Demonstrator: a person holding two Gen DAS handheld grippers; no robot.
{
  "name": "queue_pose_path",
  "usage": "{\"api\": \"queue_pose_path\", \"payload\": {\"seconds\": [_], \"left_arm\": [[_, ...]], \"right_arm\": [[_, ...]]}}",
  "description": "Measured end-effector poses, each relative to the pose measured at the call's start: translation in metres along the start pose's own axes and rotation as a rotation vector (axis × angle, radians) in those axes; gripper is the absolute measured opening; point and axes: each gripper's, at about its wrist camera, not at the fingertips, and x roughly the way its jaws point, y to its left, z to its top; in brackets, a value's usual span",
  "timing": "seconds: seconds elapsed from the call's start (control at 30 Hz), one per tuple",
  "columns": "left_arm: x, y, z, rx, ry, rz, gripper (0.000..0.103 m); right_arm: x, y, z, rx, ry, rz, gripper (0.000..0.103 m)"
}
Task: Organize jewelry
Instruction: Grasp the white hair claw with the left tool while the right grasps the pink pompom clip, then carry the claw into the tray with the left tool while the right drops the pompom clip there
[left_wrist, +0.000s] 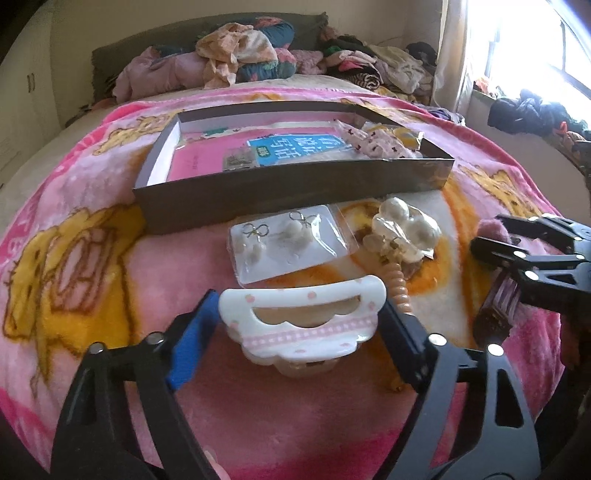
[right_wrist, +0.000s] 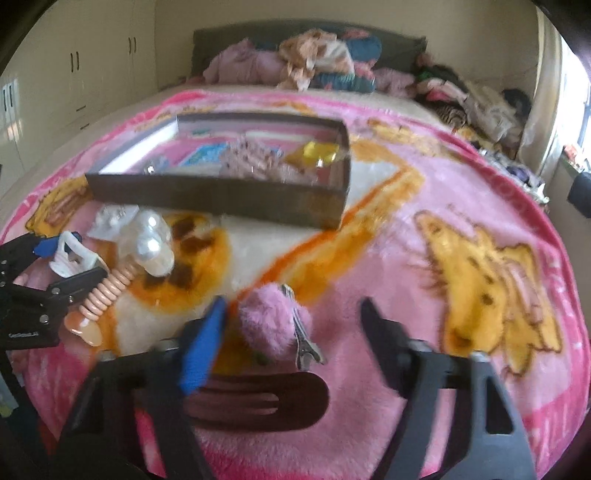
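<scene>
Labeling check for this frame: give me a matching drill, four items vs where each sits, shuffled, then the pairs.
Items
1. white hair claw
2. fuzzy pink clip
3. earring card
4. blue booklet

Places
A. inside the dark box
B. between the left gripper fingers
C. on the blanket just in front of the box
D. between the open right gripper fingers

Pairs: 1-B, 2-D, 3-C, 4-A
</scene>
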Motion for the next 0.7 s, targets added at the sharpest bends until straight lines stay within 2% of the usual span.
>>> {"api": "queue_pose_path", "payload": {"seconds": [0.1, 0.13, 0.3, 0.5, 0.7], "left_arm": [[0.0, -0.001, 0.002, 0.006, -0.003, -0.004, 0.068], [0.0, -0.001, 0.002, 0.01, -0.004, -0.005, 0.066], [0.0, -0.002, 0.002, 0.009, -0.003, -0.009, 0.066], [-0.018, -0.003, 0.007, 0.001, -0.02, -0.011, 0.066], [-0.036, -0.022, 0.024, 0.035, -0.057, -0.05, 0.066]], "right_arm": [[0.001, -0.001, 0.0, 0.013, -0.008, 0.015, 0.03], [-0.001, -0.002, 0.0, 0.019, -0.014, 0.018, 0.029], [-0.015, -0.01, 0.002, 0.079, -0.062, 0.029, 0.029], [-0.049, -0.023, 0.002, 0.129, -0.128, 0.01, 0.028], [-0.071, -0.035, -0.001, 0.152, -0.159, 0.007, 0.028]]}}
